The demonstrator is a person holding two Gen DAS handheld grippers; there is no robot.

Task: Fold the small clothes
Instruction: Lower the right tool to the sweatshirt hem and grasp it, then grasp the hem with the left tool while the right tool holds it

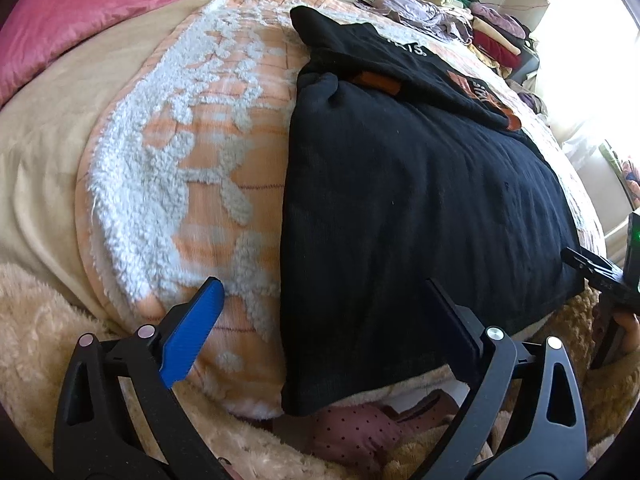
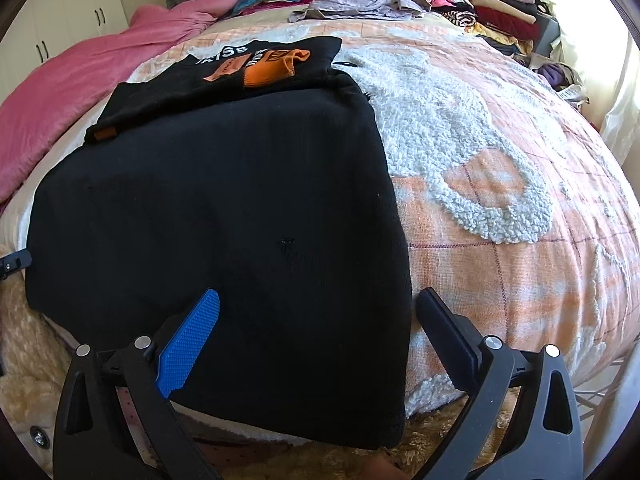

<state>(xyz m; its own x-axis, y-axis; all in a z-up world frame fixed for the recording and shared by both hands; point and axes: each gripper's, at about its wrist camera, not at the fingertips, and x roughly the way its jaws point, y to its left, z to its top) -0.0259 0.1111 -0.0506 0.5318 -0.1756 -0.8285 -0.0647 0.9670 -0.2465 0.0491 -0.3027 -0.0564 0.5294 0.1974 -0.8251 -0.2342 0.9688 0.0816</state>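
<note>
A black garment [image 1: 404, 208] with orange and white print lies flat on the bed, its far part folded over itself; in the right wrist view the same black garment [image 2: 208, 216] fills the left half. My left gripper [image 1: 324, 284] hangs open over the garment's near left edge, blue pad [image 1: 192, 332] over the blanket, black finger over the cloth. My right gripper [image 2: 320, 296] is open above the garment's near right edge. Nothing sits between either pair of fingers. The right gripper's tip [image 1: 600, 272] shows at the right edge of the left wrist view.
An orange and white fleecy blanket [image 2: 500, 184] covers the bed. A pink duvet [image 2: 100, 76] lies at the far left. Piles of folded and loose clothes [image 2: 480, 8] line the far side. A fluffy beige throw [image 1: 36, 344] hangs along the near edge.
</note>
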